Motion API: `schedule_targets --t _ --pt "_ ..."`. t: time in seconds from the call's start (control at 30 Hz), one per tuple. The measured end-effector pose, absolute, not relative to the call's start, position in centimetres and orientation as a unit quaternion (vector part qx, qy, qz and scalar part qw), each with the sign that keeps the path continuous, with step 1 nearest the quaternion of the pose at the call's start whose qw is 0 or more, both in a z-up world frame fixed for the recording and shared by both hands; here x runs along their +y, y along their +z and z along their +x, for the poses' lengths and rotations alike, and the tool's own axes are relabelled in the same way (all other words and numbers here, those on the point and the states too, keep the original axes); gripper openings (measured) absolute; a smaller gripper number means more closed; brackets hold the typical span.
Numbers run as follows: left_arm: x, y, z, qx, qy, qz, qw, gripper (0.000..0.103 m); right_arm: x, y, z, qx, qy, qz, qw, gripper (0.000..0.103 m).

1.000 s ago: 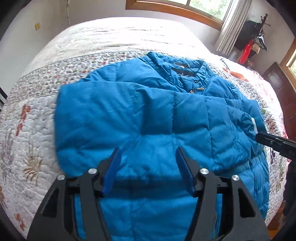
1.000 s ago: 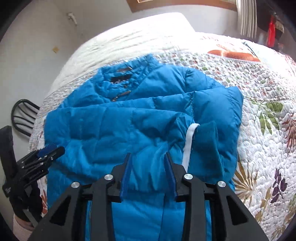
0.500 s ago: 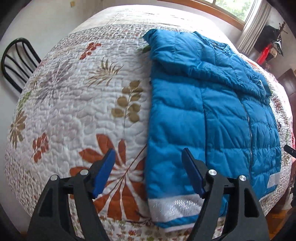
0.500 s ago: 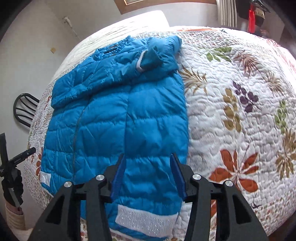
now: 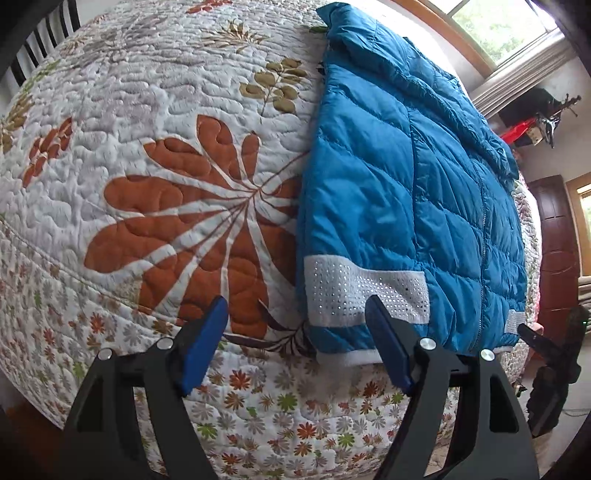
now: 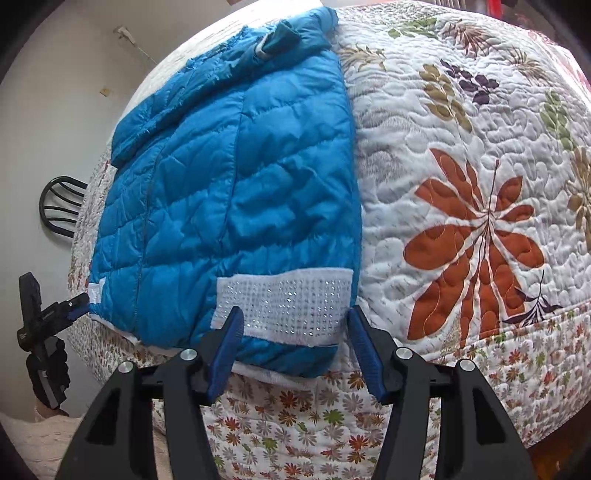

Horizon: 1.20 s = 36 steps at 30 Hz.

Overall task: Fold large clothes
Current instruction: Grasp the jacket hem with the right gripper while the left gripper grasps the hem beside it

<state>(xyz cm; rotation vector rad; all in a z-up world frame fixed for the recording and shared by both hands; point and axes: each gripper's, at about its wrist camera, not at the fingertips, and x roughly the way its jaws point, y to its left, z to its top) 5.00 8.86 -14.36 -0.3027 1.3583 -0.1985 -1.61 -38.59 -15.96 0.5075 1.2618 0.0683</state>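
Observation:
A blue puffer jacket (image 5: 388,184) (image 6: 240,184) lies flat on the floral quilt (image 5: 166,184) (image 6: 461,184), its sleeves folded in. The hem hangs at the bed's near edge. White sparkly bands (image 5: 362,291) (image 6: 288,302) mark both hem corners. My left gripper (image 5: 297,306) hovers over the left hem corner, and its jaws are opening with nothing pressed between the pads. My right gripper (image 6: 295,314) hovers over the right hem corner. Its jaws are opening astride the band without gripping it. Each gripper shows at the edge of the other's view (image 6: 70,308) (image 5: 532,334).
The quilt drops over the bed's front edge just below both grippers. A black chair (image 6: 59,206) stands by the wall left of the bed. A window (image 5: 498,29), a dark wooden door (image 5: 557,229) and red items (image 5: 521,129) lie beyond the far side.
Both grippers moved back from over the jacket's middle to its hem at the bed's near edge, the left toward the left corner and the right toward the right. Both jaws widened.

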Motion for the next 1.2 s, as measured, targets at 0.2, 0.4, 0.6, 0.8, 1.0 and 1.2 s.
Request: schedule_targets --t 0.2,0.4,0.6,0.8,1.0,1.2 --pt "8.2 -15.5 4.9 0.625 -0.115 -0.173 0.753 0.076 -38.5 -17.7 -2.1 0.584 0.034 0.259 0.769 0.058" --pt "6.4 -15.7 4.8 0.629 -0.157 -0.202 0.734 0.065 -38.5 -17.8 -2.6 0.571 0.05 0.276 0.772 0.042" --pt "5.6 -16.1 5.0 0.63 -0.136 -0.207 0.736 0.034 -38.8 -18.3 -3.1 0.556 0.057 0.298 0.774 0.044" --pt "7.0 -14.9 4.1 0.611 -0.145 -0.227 0.745 0.012 -38.0 -17.1 -3.2 0.544 0.059 0.276 0.79 0.017" --pt "7.6 -12.9 2.9 0.586 -0.157 -0.209 0.767 0.01 -38.4 -16.1 -4.5 0.523 0.08 0.296 0.795 0.012" --pt "8.8 -11.7 0.2 0.586 -0.17 -0.182 0.771 0.01 -38.3 -15.8 -7.4 0.521 0.109 0.304 0.79 0.012"
